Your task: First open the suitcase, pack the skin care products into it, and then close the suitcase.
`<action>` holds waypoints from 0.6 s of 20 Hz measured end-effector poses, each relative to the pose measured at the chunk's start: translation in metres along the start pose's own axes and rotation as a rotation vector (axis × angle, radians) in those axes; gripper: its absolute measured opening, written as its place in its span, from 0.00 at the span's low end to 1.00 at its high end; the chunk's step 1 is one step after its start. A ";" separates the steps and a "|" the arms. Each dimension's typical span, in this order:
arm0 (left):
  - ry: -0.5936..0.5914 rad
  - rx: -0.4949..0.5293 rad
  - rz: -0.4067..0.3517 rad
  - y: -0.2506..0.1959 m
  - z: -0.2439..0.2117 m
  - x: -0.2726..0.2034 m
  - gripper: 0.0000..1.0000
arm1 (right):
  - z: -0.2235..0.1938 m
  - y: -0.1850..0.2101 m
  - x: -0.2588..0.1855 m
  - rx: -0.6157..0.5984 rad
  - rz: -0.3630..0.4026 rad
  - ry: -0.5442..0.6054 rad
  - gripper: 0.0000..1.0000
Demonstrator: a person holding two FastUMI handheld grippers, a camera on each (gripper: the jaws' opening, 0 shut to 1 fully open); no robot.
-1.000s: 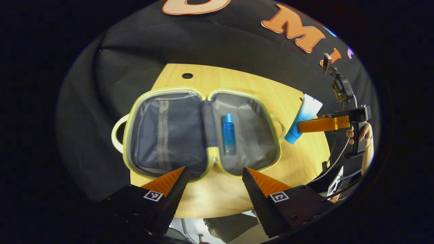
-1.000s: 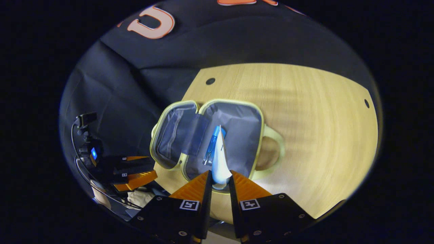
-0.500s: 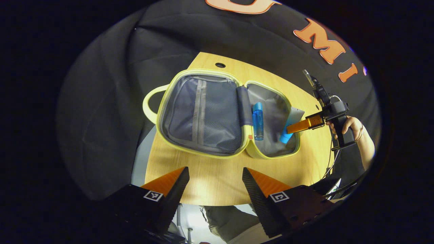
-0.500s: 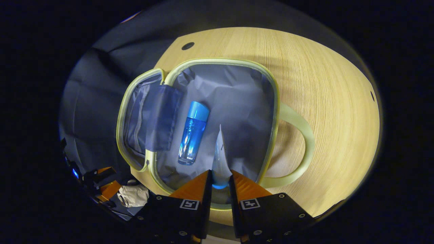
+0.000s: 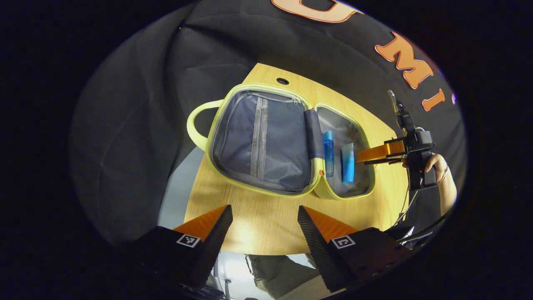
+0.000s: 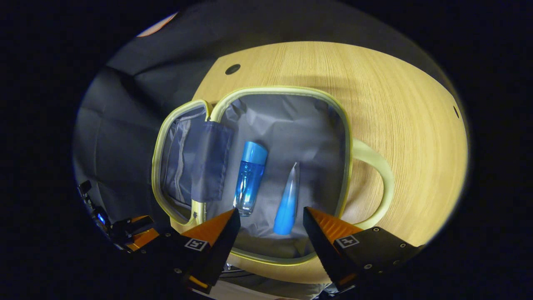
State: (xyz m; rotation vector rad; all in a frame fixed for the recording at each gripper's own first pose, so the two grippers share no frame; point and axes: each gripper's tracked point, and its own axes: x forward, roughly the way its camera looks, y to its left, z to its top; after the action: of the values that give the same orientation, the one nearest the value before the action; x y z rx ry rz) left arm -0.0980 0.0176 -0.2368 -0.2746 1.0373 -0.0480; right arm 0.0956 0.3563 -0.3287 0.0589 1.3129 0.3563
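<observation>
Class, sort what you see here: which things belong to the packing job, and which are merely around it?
Part of the job:
suitcase, lying open
blue bottle, inside it
blue tube, beside the bottle
right gripper, open
left gripper, open

Merely around:
wooden table
person's hand

Both grippers carry black bodies with square black-and-white marker tags, ridged wedge fingers (image 5: pixel 310 233) and small screws (image 6: pixel 372 229). At right in the left gripper view, a bare hand (image 5: pixel 435 162) grips a black handle trailing a cable.

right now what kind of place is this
Likely a staged recording booth, not a home: a black cloth wall hangs behind a bare light wooden table, and a hand-held claw works over an open yellow-trimmed grey case.
</observation>
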 end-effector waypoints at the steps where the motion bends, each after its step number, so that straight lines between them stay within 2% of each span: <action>1: -0.006 0.007 -0.025 0.005 0.009 0.001 0.98 | 0.000 0.001 -0.008 -0.004 -0.015 -0.032 0.95; 4: -0.040 0.034 -0.043 0.030 0.040 0.001 0.98 | -0.001 0.009 -0.029 -0.007 -0.049 -0.121 0.96; 5: -0.053 0.036 -0.038 0.039 0.051 -0.001 1.00 | -0.004 0.016 -0.034 0.005 -0.039 -0.133 0.96; 6: -0.067 0.036 -0.041 0.046 0.061 -0.003 0.98 | -0.009 0.023 -0.039 0.018 -0.023 -0.141 1.00; 7: -0.087 0.031 -0.048 0.055 0.074 -0.005 0.98 | -0.011 0.029 -0.043 0.028 -0.009 -0.151 0.96; 11: -0.189 -0.034 -0.051 0.113 0.128 0.003 0.96 | -0.015 0.038 -0.062 0.058 -0.004 -0.203 0.96; 12: -0.198 -0.053 -0.056 0.124 0.134 0.009 0.98 | -0.016 0.038 -0.066 0.065 -0.005 -0.209 0.96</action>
State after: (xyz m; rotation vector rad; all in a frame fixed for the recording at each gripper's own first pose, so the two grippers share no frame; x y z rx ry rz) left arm 0.0096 0.1632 -0.2109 -0.3498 0.8352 -0.0428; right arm 0.0580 0.3708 -0.2620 0.1436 1.1178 0.2945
